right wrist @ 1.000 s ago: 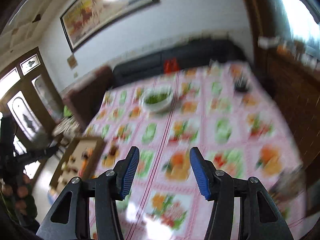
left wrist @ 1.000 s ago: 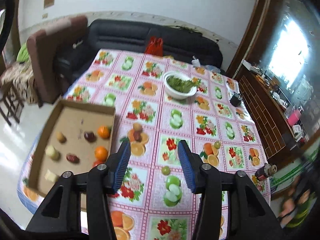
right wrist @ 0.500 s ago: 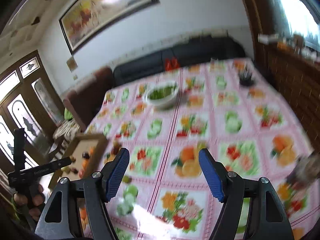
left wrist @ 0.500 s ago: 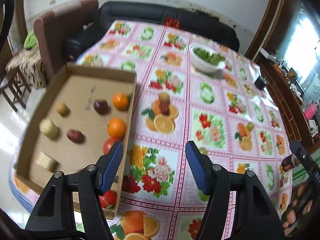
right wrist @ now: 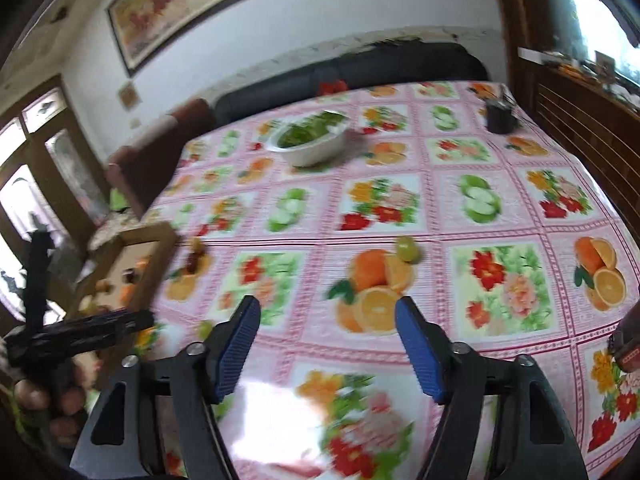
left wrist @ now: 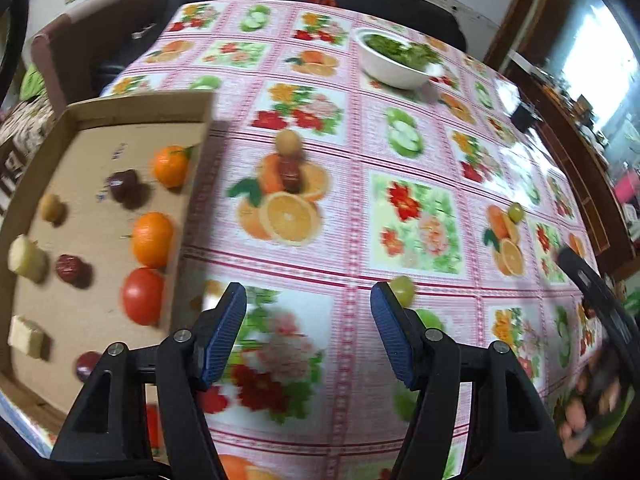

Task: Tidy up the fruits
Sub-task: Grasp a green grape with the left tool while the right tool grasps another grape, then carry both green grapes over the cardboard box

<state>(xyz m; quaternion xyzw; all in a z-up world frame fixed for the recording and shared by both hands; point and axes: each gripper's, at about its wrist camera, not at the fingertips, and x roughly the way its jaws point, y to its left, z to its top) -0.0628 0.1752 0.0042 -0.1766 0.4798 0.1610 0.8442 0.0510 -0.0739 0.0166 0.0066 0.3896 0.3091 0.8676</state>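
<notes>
While both tongs are gaping wide and gripping nothing, the green grape [left wrist: 402, 289] is lying just beside the left tongs [left wrist: 308, 330]' right pad, away from the cardboard box [left wrist: 120, 112]. The right tongs [right wrist: 328, 344] are hanging farther off.

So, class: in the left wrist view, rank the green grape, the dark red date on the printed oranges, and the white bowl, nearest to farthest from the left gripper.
1. Green grape, beside the left gripper's right finger.
2. Dark red date, mid-table.
3. White bowl, far end.

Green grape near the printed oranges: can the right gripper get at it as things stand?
Probably yes. The right gripper is open and empty, and only bare tablecloth lies between it and the grape.
</notes>
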